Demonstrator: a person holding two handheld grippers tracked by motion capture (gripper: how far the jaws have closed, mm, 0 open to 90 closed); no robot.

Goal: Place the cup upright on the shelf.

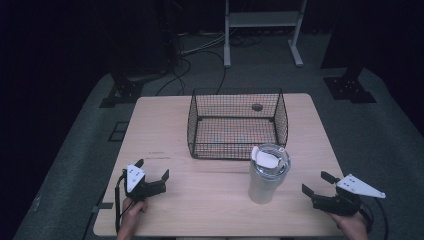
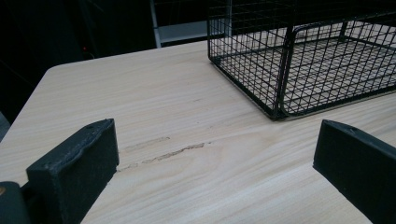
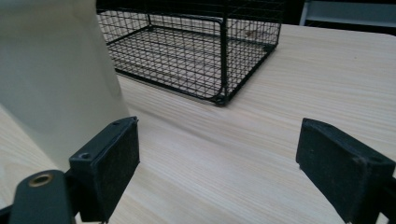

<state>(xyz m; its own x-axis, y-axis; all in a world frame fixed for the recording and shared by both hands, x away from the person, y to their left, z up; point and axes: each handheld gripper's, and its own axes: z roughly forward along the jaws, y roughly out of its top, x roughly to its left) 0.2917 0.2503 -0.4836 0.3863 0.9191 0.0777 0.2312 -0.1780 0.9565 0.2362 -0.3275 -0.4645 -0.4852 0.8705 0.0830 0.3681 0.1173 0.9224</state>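
Two grippers are mine here, one in each hand, and both stand with jaws spread wide and nothing between them. My left gripper (image 1: 151,176) sits near the front left corner of the pale wooden tabletop (image 1: 210,195); my right gripper (image 1: 320,186) sits near the front right corner, its jaws turned toward the one tall white tumbler with a clear lid (image 1: 267,174).

That tumbler stands upright toward the front edge, right of the middle, just in front of the one black wire mesh basket (image 1: 237,125), whose front wall it appears almost to touch, though I cannot tell for sure. In my right gripper view the tumbler's pale wall (image 3: 56,79) rises just beyond my left-hand jaw, apart from it. The basket occupies the middle of the far half of the tabletop. One small dark round object (image 1: 257,107) shows through the far mesh; I cannot make out what it is.

No brand, label or writing is legible on anything.
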